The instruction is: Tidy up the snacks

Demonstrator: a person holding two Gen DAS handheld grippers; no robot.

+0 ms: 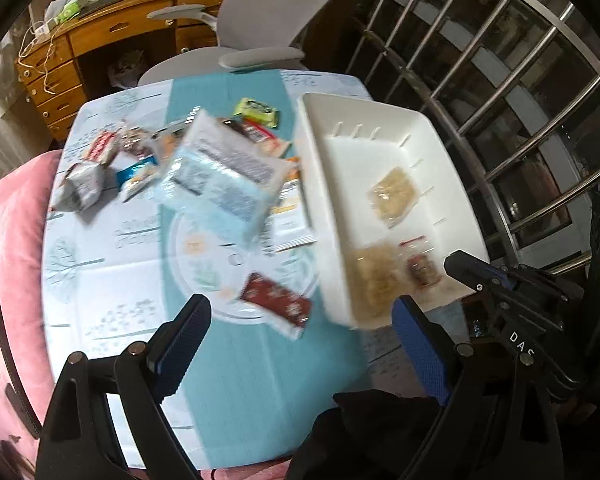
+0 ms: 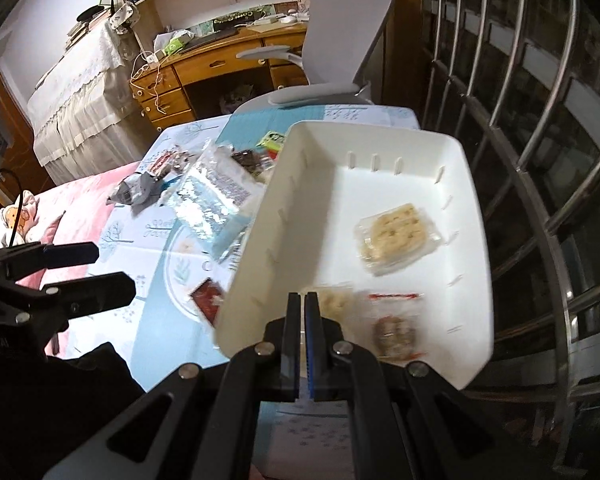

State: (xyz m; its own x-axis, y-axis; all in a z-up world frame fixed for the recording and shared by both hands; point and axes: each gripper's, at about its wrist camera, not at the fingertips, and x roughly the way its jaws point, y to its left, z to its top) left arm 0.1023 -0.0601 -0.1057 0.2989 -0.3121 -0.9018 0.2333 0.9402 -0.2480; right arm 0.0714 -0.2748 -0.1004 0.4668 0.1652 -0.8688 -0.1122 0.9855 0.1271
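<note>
A white plastic bin [image 2: 384,140] stands tilted at the table's right edge, and my right gripper [image 2: 304,308] is shut on its near wall. Inside lie a clear cracker packet [image 2: 396,236] and two more small packets [image 2: 394,330] near the gripped wall. My left gripper [image 1: 300,308] is open and holds nothing, hovering over a red snack packet [image 1: 276,304] on the tablecloth. A big pale blue bag [image 1: 220,180] rests on a heap of loose snacks left of the bin [image 1: 380,128]. In the left wrist view the right gripper [image 1: 476,276] shows at the bin's near corner.
A green packet [image 1: 258,111] and a grey packet [image 1: 80,188] lie among several other snacks on the teal and white tablecloth [image 1: 228,380]. A grey office chair [image 1: 260,56] stands behind the table, a metal window grille [image 1: 520,80] to the right, pink bedding [image 1: 8,240] to the left.
</note>
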